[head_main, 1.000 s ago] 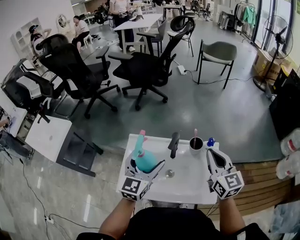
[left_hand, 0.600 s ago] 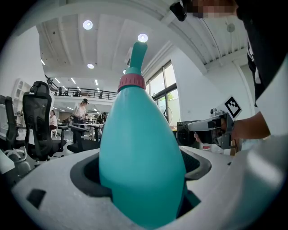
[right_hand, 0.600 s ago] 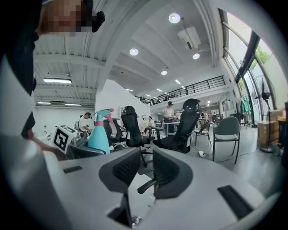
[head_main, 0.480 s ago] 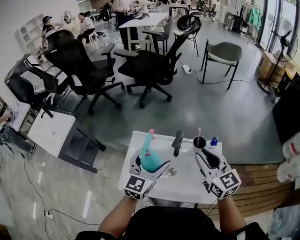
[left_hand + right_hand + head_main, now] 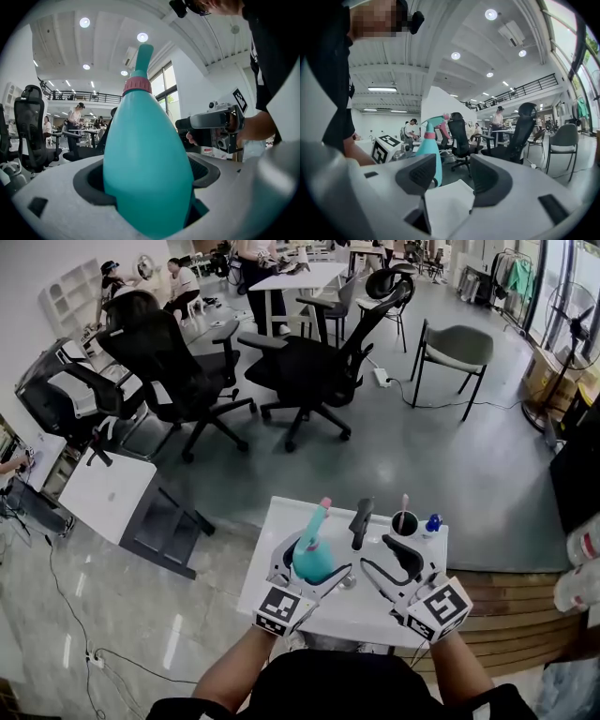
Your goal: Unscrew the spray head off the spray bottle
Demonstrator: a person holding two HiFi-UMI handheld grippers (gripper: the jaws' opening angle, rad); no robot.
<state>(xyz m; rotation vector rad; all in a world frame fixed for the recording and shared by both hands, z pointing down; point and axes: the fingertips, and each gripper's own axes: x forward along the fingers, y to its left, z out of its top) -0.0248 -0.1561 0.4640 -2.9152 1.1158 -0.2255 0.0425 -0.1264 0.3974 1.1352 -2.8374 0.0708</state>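
A teal spray bottle (image 5: 312, 559) with a pink collar (image 5: 137, 86) and a teal spray head (image 5: 143, 55) stands upright over the white table (image 5: 281, 518). My left gripper (image 5: 310, 564) is shut on its wide body, which fills the left gripper view (image 5: 147, 173). My right gripper (image 5: 374, 554) hangs just right of the bottle, apart from it, and points at it. Its jaws have just been opening, and nothing is between them (image 5: 452, 176). The right gripper view shows the bottle (image 5: 429, 152) ahead and to the left.
On the table behind the bottle are a black curved part (image 5: 359, 521), a dark cup (image 5: 405, 522) with a pink stick, and a small blue thing (image 5: 432, 522). Black office chairs (image 5: 309, 371) stand on the floor beyond. A wooden ledge (image 5: 506, 606) lies to the right.
My right gripper has moved left toward the bottle, and its jaws have gone from shut to wide open. The left gripper keeps its hold on the bottle.
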